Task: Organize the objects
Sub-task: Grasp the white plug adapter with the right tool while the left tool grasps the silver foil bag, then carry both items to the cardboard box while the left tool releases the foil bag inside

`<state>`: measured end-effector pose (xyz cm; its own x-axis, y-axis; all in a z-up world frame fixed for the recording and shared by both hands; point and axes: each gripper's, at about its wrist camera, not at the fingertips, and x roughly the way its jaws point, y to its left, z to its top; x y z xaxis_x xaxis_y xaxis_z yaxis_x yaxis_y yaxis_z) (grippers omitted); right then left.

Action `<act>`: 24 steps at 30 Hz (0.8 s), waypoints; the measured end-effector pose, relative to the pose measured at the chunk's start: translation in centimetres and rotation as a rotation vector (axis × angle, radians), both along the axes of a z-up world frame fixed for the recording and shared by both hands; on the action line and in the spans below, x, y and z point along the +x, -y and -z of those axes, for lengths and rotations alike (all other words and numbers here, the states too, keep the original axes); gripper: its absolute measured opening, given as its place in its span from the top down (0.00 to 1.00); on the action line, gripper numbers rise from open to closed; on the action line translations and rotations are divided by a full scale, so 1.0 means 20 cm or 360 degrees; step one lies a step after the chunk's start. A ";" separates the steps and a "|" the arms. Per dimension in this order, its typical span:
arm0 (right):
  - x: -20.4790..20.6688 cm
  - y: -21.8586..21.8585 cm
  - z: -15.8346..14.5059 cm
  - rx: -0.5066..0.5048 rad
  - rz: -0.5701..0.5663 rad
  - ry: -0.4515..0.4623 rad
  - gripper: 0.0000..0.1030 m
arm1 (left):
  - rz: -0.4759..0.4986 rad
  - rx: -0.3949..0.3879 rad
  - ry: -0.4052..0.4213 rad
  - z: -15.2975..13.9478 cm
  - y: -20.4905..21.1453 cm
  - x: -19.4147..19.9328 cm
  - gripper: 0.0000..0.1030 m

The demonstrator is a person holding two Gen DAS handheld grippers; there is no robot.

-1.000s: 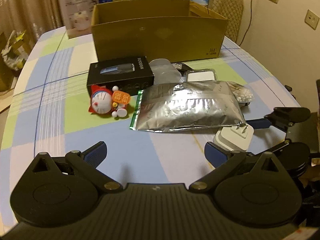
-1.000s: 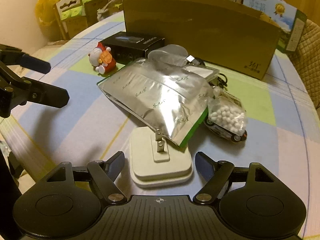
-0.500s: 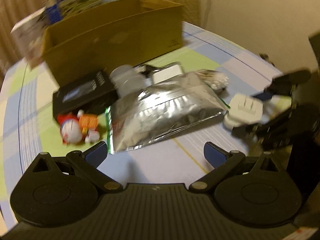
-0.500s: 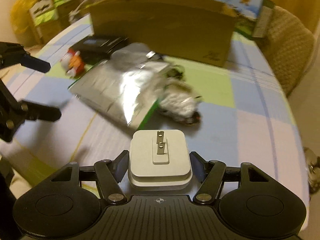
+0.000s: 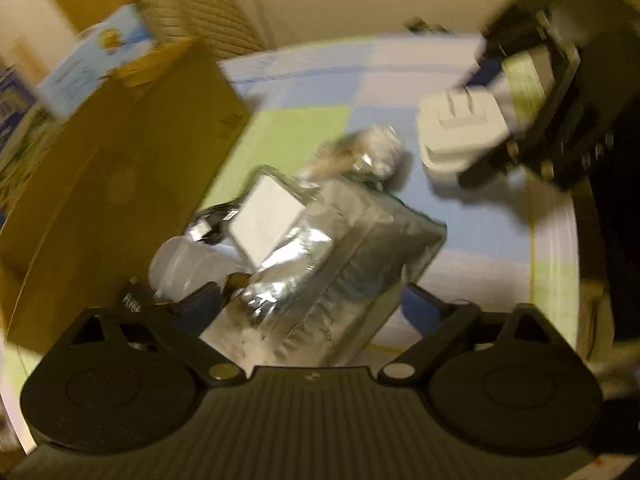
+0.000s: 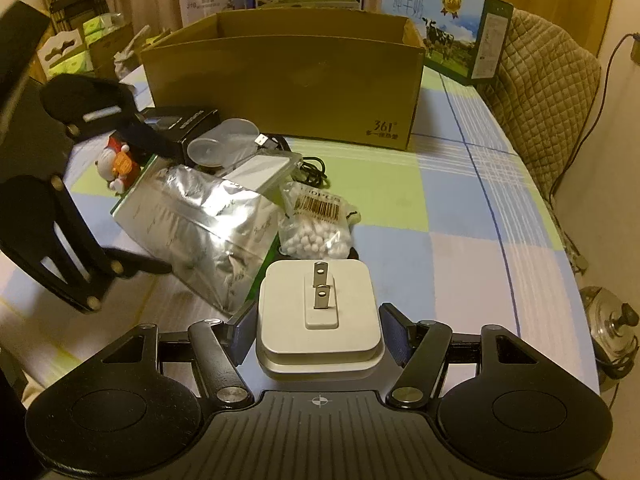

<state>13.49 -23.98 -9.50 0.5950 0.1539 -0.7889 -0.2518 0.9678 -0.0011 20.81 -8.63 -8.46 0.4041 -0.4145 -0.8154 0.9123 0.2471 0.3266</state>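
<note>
My right gripper is shut on a white plug adapter and holds it above the table; it also shows in the blurred left wrist view. My left gripper is open, its fingers on either side of a silver foil bag; I cannot tell whether they touch it. The bag also shows in the right wrist view. An open cardboard box stands behind the pile.
The pile holds a Doraemon toy, a black box, clear plastic lids, a white flat pack, a black cable and a bag of white beads. Milk cartons stand behind; a quilted chair is at right.
My right gripper closed on the white adapter and lifted it off the table. My left gripper swung right and forward over the foil bag.
</note>
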 end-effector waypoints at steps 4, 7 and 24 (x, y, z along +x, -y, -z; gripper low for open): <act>0.01 0.00 0.00 0.0015 0.0011 0.0005 0.40 | 0.0113 0.0171 0.0007 0.09 0.05 0.02 0.23; 0.01 0.02 0.00 0.0037 0.0022 0.0011 0.40 | 0.0072 0.0220 -0.0029 0.10 0.05 0.00 0.30; -0.05 0.05 -0.05 0.0177 0.0079 0.0020 0.40 | -0.0272 0.0224 -0.0296 0.10 0.08 -0.11 0.43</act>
